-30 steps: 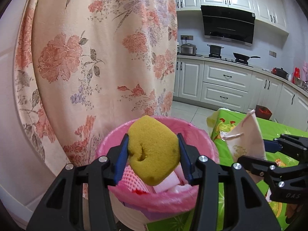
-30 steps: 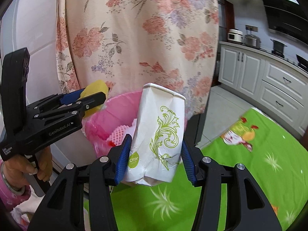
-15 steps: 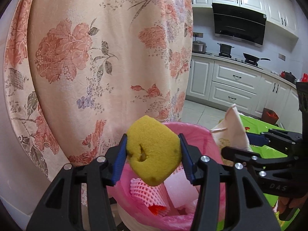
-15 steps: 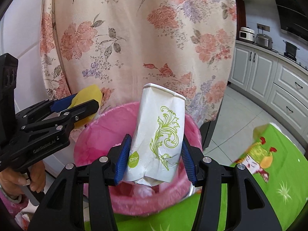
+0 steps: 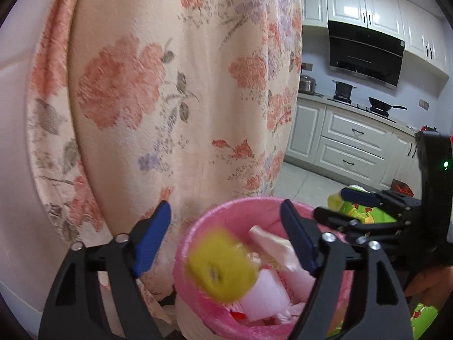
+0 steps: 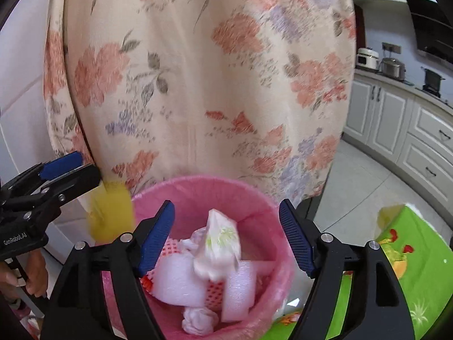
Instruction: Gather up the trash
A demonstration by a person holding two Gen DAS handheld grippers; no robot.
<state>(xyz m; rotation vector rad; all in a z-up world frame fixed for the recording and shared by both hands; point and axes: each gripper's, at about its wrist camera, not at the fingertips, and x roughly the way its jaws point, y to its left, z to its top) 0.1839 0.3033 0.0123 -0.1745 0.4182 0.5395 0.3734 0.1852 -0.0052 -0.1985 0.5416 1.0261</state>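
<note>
Below both spread-apart grippers, left gripper (image 5: 225, 242) and right gripper (image 6: 226, 240), sponge (image 5: 222, 267) and paper bag (image 6: 219, 245) occupy the pink bin (image 6: 198, 191).

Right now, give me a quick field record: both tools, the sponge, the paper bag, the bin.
left tool: open, nothing held
right tool: open, nothing held
yellow sponge: motion-blurred, loose over the bin's left rim
paper bag: inside the bin, on top of the foam scraps
pink-lined bin: under both tools, beside the floral curtain
</note>
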